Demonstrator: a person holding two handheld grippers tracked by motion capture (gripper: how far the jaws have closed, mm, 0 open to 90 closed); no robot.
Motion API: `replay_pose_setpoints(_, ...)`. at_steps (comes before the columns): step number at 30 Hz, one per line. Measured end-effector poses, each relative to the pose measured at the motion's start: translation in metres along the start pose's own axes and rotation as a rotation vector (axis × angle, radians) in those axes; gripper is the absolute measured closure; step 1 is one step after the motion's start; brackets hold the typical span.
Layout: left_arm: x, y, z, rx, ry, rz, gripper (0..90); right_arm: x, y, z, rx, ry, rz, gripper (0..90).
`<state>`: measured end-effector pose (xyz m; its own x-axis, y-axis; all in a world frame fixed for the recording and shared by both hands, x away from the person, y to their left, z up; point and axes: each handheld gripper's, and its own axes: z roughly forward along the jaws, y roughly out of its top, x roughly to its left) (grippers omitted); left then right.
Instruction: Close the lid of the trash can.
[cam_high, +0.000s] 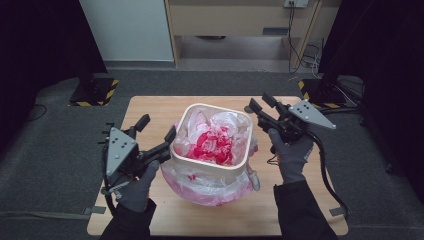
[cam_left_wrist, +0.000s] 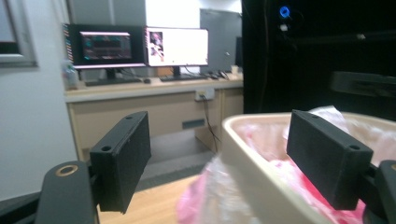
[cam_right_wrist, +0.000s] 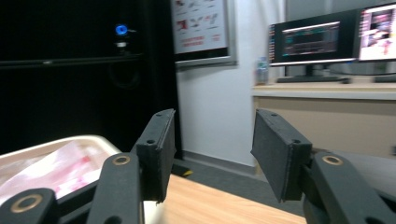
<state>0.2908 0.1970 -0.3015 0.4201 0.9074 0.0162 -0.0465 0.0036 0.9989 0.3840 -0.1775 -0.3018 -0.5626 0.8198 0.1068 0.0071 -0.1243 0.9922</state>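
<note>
A cream bin (cam_high: 210, 162) with a rounded-square mouth stands upright at the middle of the wooden table (cam_high: 150, 112), its opening facing straight up and its long axis vertical; in the high view the body tapers slightly toward the base. A pink and clear plastic bag (cam_high: 215, 140) lines the bin, crumpled inside the mouth, and more of the same film bulges out around the near lower wall and rests on the tabletop. The left gripper (cam_high: 155, 137) lies at the bin's left side with its jaws spread wide and straddling the left rim: in the left gripper view (cam_left_wrist: 219, 163) the cream wall runs between the two black pads, one pad outside the bin and the other over the pink liner inside, with neither pad visibly pressing the rim. The right gripper (cam_high: 260, 107) is held at the bin's far right corner, just beside the rim, its jaws pointing toward the far left of the table. In the right gripper view (cam_right_wrist: 210, 154) both pads stand apart with nothing between them, the bin's rim and liner low at the left of that view. Both gloved hands (cam_high: 290, 152) grip the handles from the near side.
</note>
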Motion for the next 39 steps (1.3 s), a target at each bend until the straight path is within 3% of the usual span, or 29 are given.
replay_pose_setpoints(5,0.025,-0.016,-0.012,0.065,0.053,0.010,20.5,-0.020,-0.003,-0.020,0.036,-0.031,0.053,44.6)
replay_pose_setpoints(11,0.052,-0.061,-0.017,0.204,0.107,-0.019,20.5,-0.042,-0.039,-0.041,0.137,-0.058,0.124,43.7)
replay_pose_setpoints(17,0.066,-0.100,-0.016,0.334,0.114,-0.034,20.5,-0.050,-0.075,-0.052,0.241,-0.042,0.155,43.6)
replay_pose_setpoints(25,0.084,-0.145,-0.018,0.497,0.127,-0.043,20.3,-0.059,-0.111,-0.062,0.378,-0.057,0.160,42.0)
replay_pose_setpoints(27,0.089,-0.153,-0.019,0.547,0.126,-0.051,20.2,-0.064,-0.116,-0.066,0.398,-0.079,0.139,42.1)
replay_pose_setpoints(31,0.095,-0.169,-0.018,0.646,0.114,-0.048,19.7,-0.074,-0.126,-0.071,0.428,-0.109,0.145,42.1)
replay_pose_setpoints(39,0.110,-0.190,-0.011,0.742,0.120,-0.054,19.3,-0.092,-0.154,-0.074,0.548,-0.161,0.133,38.8)
